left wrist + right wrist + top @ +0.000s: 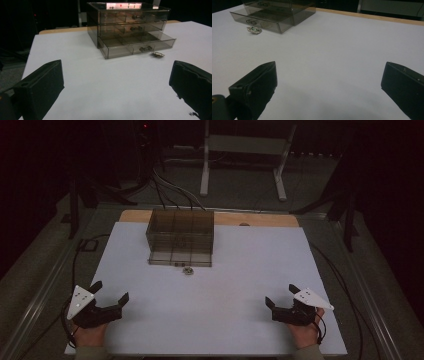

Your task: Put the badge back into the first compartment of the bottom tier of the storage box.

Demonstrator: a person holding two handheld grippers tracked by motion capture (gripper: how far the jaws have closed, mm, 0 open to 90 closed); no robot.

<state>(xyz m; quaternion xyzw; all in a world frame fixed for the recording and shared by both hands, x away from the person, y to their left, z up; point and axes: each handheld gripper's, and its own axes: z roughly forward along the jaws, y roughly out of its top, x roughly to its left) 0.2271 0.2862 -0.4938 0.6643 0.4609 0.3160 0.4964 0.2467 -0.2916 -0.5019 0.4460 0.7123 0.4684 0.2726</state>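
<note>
A smoky see-through drawer cabinet (180,236) (128,26) (277,10) stands at the back of the white table, its bottom drawer (136,46) pulled out. A small shiny metal trinket (188,269) (158,54) (254,30) lies on the table just in front of that drawer. My left gripper (110,291) (117,82) rests open near the front left edge, nothing between its jaws. My right gripper (281,295) (329,85) rests open near the front right edge, also empty. Both are far from the cabinet.
The white table top (225,285) has a wooden strip (260,219) along its back edge. Behind the table stands a white metal frame (242,155) on the floor. Cables (172,190) run behind the cabinet. Dark stands flank the table.
</note>
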